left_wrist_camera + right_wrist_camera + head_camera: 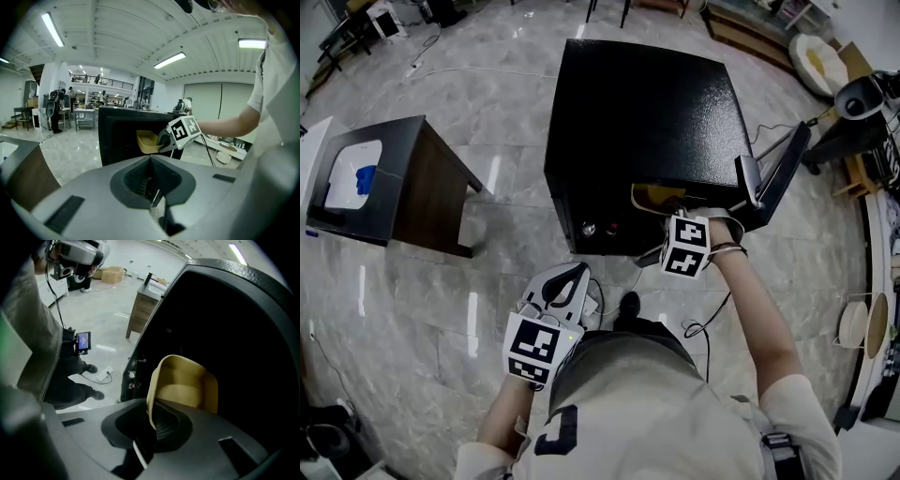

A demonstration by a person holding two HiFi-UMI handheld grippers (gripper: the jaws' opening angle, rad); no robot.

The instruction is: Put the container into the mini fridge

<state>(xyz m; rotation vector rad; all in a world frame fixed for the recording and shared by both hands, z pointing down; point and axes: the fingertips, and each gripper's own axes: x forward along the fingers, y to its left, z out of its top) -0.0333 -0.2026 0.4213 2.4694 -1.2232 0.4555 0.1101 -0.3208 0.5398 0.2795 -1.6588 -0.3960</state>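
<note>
Mustard-yellow rounded plastic container, rim pinched by right gripper, five o'clock of glossy black boxy mini fridge, left gripper pressed together, empty

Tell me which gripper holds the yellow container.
The right gripper, shut on the rim of the yellow container at the opening of the mini fridge. The left gripper holds nothing, back near the person's waist.

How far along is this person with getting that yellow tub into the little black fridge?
Done: the black mini fridge has its door open at the right. In hand: the right gripper has its fingers shut on the rim of the yellow plastic container, held at the fridge's dark opening. Left: set it down inside, let go, probably close the door. The left gripper hangs empty near the person's waist.
</note>
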